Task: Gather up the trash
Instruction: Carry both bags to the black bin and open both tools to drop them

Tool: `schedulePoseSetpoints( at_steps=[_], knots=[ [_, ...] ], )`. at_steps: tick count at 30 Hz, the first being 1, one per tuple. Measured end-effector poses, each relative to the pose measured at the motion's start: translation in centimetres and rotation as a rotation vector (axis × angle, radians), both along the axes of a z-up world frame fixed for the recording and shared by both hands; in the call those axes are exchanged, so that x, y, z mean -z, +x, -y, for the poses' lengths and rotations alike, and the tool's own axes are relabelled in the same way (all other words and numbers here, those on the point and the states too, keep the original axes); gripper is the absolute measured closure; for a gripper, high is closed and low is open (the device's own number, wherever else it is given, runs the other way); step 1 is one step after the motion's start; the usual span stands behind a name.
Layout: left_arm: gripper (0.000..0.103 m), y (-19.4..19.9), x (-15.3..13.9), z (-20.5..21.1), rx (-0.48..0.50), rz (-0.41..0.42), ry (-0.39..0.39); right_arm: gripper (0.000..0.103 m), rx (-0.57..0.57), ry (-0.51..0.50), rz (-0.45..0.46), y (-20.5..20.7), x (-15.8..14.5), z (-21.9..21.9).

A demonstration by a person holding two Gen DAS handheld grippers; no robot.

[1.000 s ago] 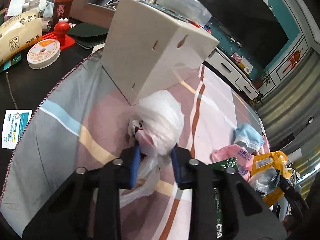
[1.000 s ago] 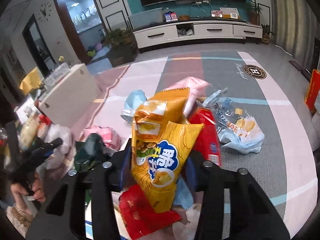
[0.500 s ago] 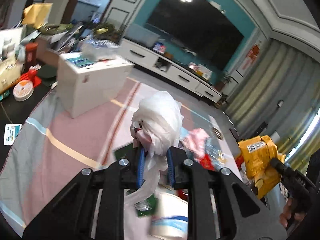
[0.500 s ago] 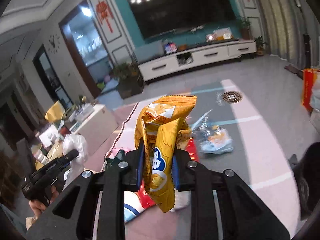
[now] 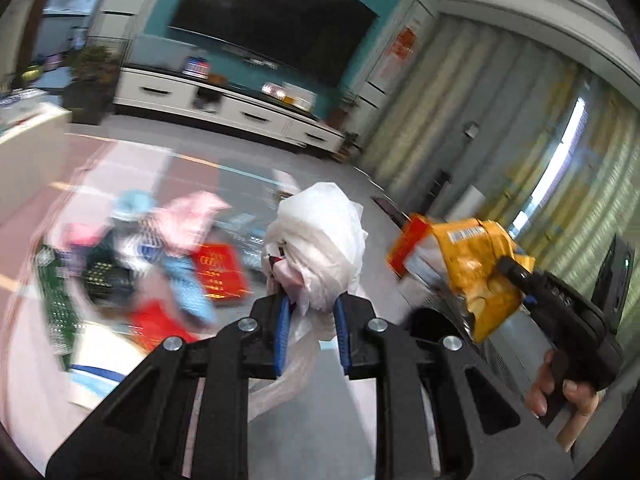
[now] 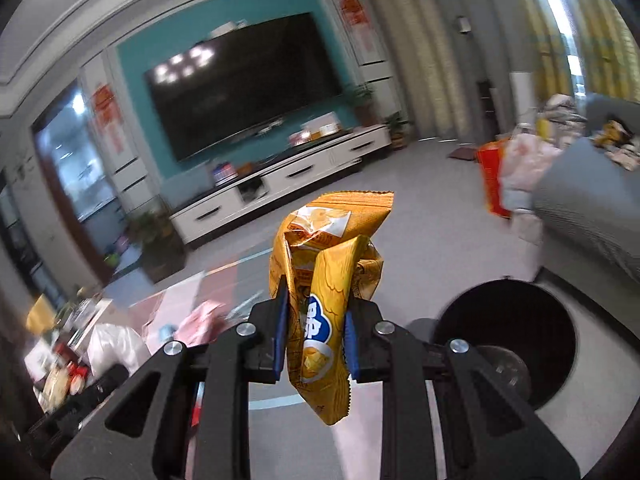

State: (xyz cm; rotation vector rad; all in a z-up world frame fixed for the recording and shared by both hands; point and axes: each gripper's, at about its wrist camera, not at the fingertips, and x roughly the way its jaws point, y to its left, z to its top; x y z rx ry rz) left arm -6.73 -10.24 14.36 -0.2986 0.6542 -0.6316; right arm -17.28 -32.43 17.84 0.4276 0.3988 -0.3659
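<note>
My left gripper (image 5: 310, 332) is shut on a crumpled white plastic bag (image 5: 320, 248) and holds it in the air. My right gripper (image 6: 316, 340) is shut on a yellow snack packet (image 6: 326, 292), lifted above the floor; both also show in the left wrist view, the packet (image 5: 478, 260) at the right. A black round trash bin (image 6: 506, 344) stands open just right of the right gripper. The white bag (image 6: 116, 346) shows at the lower left of the right wrist view.
Several wrappers lie on the mat: a red packet (image 5: 218, 268), a pink one (image 5: 192, 216), a blue one (image 5: 134, 204). A grey sofa (image 6: 588, 216) with clutter stands right of the bin. A white TV cabinet (image 6: 280, 180) lines the far wall.
Both grippers have risen and swung right with their loads. The trash bin has come into the right wrist view. The white box has slid to the left edge of the left wrist view.
</note>
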Motion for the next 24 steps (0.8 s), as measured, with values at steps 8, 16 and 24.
schedulePoseSetpoints(
  at_steps=[8,16,24],
  knots=[
    [0.082,-2.2,1.8,11.5,0.246,-0.033,-0.007,0.078,0.227,0.078,-0.061,-3.2,2.5,6.7],
    [0.082,-4.2,4.8,21.7,0.442,-0.068,0.054,0.078,0.364,0.214,-0.141,-5.2,6.7,12.2],
    [0.081,-3.4,7.3,26.8,0.529,-0.132,0.067,0.074,0.424,0.307,-0.176,-6.1,9.0,14.8]
  ],
)
